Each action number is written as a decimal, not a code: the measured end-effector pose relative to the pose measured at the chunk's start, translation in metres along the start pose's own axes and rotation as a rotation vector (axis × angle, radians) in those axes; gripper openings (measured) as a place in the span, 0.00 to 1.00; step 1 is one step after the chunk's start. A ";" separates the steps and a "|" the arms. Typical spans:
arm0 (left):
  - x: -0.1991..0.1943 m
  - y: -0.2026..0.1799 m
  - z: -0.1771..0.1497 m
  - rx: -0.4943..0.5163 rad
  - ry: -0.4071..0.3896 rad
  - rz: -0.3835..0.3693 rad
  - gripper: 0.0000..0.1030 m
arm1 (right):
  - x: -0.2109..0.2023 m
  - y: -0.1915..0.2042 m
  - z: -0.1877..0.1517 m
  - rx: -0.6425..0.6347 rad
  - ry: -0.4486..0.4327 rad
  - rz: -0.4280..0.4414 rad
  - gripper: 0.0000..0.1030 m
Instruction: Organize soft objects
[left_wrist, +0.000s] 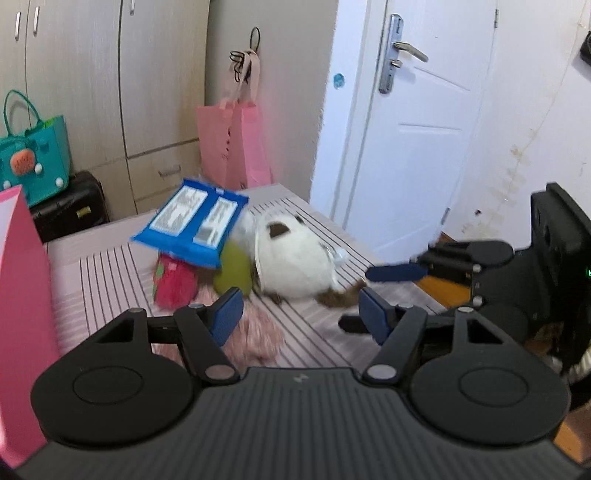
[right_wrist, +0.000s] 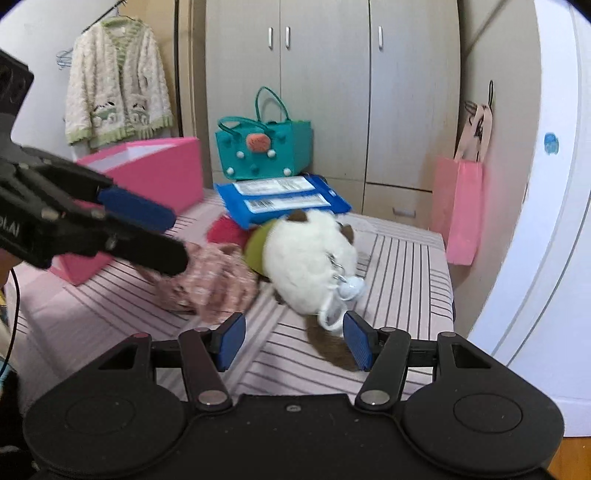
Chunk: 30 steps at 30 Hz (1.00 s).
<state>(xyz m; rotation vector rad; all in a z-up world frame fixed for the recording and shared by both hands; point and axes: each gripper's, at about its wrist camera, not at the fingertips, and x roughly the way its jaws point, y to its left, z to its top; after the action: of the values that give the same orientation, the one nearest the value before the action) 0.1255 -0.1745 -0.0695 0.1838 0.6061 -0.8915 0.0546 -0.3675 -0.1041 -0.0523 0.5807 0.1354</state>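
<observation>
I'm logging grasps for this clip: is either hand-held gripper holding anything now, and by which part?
Nothing is held. The left hand-held gripper and the right hand-held gripper are both open, above the bed.

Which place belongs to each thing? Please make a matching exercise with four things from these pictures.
Things:
1. blue packet
2. white plush toy
3. teal bag
4. pink paper bag

Places:
A. hanging on the wardrobe side
B. lying on the striped bed, keyring attached
C. standing on a black case by the wardrobe
D. resting on top of the pile of soft things

Pairs: 1-D, 2-B, 3-C, 4-A
</observation>
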 end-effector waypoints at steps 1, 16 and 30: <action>0.006 -0.001 0.002 0.006 -0.013 0.004 0.65 | 0.006 -0.002 0.000 0.000 0.005 -0.001 0.62; 0.067 0.004 0.025 -0.013 -0.012 -0.014 0.58 | 0.050 -0.025 0.011 -0.030 0.013 0.054 0.62; 0.081 0.008 0.018 -0.066 0.028 -0.005 0.59 | 0.052 -0.015 0.009 0.006 0.018 0.040 0.51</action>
<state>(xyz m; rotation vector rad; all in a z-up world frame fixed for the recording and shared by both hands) 0.1780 -0.2312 -0.1014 0.1355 0.6610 -0.8741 0.1045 -0.3761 -0.1247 -0.0361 0.6006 0.1722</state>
